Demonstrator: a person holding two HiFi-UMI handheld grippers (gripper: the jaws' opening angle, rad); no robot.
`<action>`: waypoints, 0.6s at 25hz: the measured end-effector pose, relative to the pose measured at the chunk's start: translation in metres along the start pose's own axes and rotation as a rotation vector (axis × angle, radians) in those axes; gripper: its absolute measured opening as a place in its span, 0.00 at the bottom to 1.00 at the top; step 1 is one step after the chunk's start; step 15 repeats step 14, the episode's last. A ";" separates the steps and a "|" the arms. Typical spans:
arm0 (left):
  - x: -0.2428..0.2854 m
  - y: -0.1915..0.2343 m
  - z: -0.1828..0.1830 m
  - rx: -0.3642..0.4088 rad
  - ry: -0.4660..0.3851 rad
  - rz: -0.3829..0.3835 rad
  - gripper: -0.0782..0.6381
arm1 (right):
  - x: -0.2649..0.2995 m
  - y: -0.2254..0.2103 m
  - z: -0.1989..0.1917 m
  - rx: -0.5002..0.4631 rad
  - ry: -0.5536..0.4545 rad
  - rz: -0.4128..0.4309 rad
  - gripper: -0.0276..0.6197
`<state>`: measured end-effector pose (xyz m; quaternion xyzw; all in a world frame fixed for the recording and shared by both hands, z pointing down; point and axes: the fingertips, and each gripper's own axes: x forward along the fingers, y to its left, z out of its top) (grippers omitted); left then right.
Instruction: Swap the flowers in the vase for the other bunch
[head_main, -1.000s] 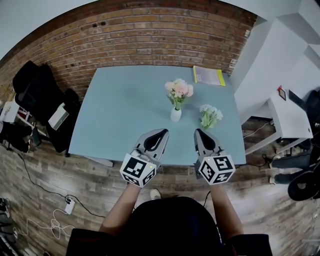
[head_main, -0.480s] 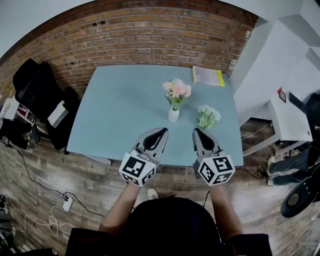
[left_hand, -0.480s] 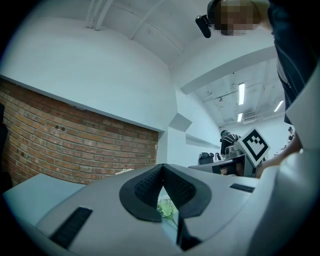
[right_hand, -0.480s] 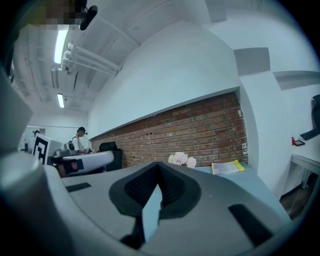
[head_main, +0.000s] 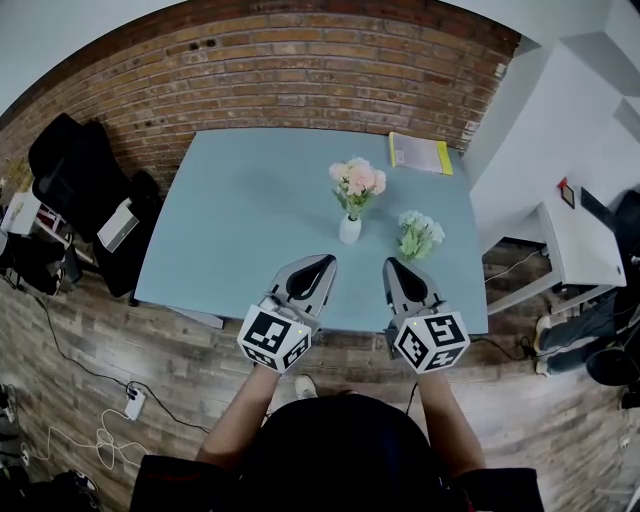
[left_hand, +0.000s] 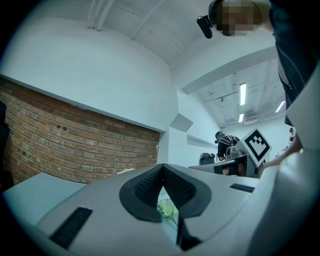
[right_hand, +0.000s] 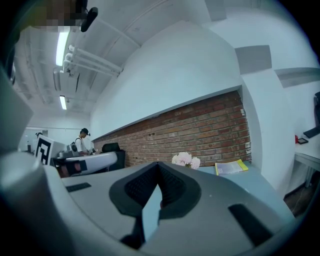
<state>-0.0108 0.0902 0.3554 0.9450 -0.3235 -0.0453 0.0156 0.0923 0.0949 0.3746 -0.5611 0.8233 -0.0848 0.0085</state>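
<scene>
pink flowers stand in vase, white bunch seemingly lies on bench beside. left gripper, right gripper: jaws closed, empty, near bench edge. fits pre-swap or swap done.

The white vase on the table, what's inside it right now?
A bunch of pink flowers stands in the white vase. Its opaque wall hides the lower stems and any water. The white bunch is outside, on the table.
</scene>
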 end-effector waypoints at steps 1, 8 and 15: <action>0.000 0.000 0.001 0.005 -0.001 0.001 0.12 | 0.000 0.000 0.000 0.000 0.000 0.001 0.06; 0.000 -0.003 0.002 0.012 -0.007 0.003 0.12 | -0.001 0.002 0.001 -0.014 0.000 0.008 0.06; 0.000 -0.003 0.002 0.007 -0.007 0.006 0.12 | -0.002 0.002 0.002 -0.015 0.000 0.011 0.06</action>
